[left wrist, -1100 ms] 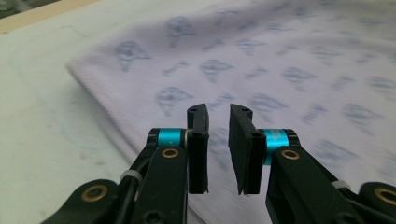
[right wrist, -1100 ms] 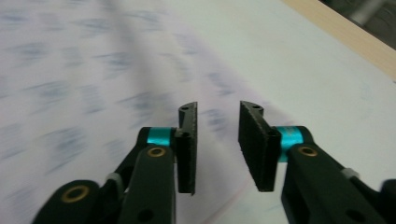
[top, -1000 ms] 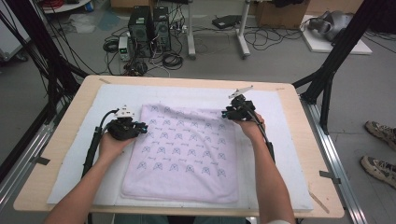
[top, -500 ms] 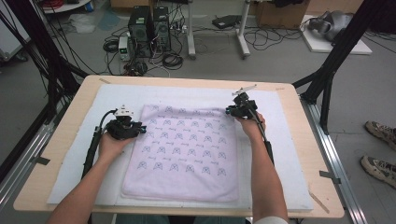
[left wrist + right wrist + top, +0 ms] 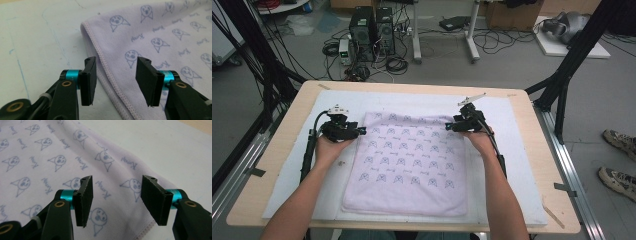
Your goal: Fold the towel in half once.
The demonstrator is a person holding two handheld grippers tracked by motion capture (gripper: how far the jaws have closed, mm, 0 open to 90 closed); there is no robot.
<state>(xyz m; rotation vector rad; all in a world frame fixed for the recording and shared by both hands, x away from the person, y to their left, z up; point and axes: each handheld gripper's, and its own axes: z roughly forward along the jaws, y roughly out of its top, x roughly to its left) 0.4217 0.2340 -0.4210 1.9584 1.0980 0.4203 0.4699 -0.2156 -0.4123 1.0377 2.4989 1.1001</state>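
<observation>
I see the lilac printed towel (image 5: 409, 162) lying flat on the table (image 5: 277, 150), my left hand-held gripper (image 5: 359, 131) and right hand-held gripper (image 5: 449, 126) both gaping over its far corners.

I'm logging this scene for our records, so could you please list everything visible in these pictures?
towel: one, pale lilac with blue cartoon print, spread flat mid-table.
mat: one, white, under the towel.
table: one, light wood, within a black frame.
computer towers: two, black, on the floor beyond the table, among cables.
shoes: two, grey, on the floor at right.
left hand-held gripper: one, black with teal collars, open, at the towel's far left corner.
right hand-held gripper: one, same colours, open, over the far right corner.
forearms: two, bare, from the near edge.
</observation>
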